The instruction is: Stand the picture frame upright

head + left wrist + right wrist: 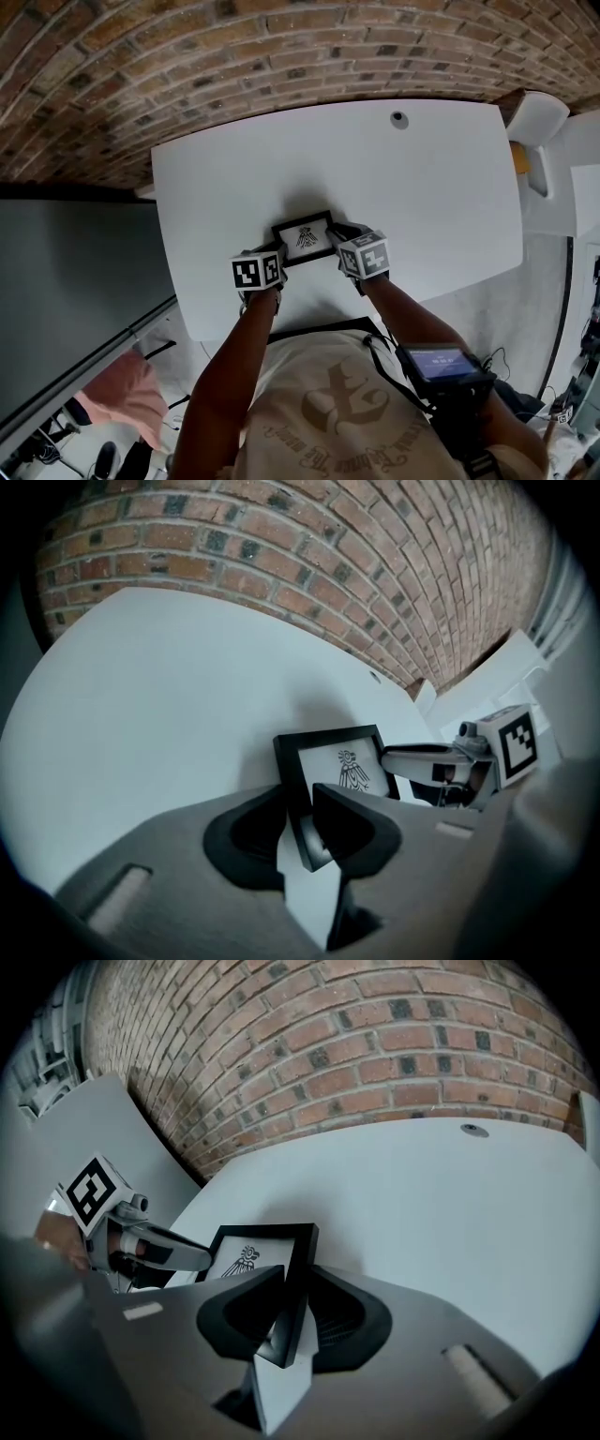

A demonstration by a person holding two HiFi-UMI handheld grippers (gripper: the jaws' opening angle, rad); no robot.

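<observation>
a black rectangular picture frame [303, 239] with a bird print is held tilted on the smooth white table [422, 187], its side rails clamped by the left gripper [300, 825] and right gripper [289, 1316]; a rough brick wall [234, 56] is seen behind.

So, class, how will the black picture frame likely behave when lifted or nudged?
Probably stiff: the picture frame looks straight between left gripper and right gripper. Likely light, being thin. On the smooth white table its narrow edge may slide or tip.
</observation>
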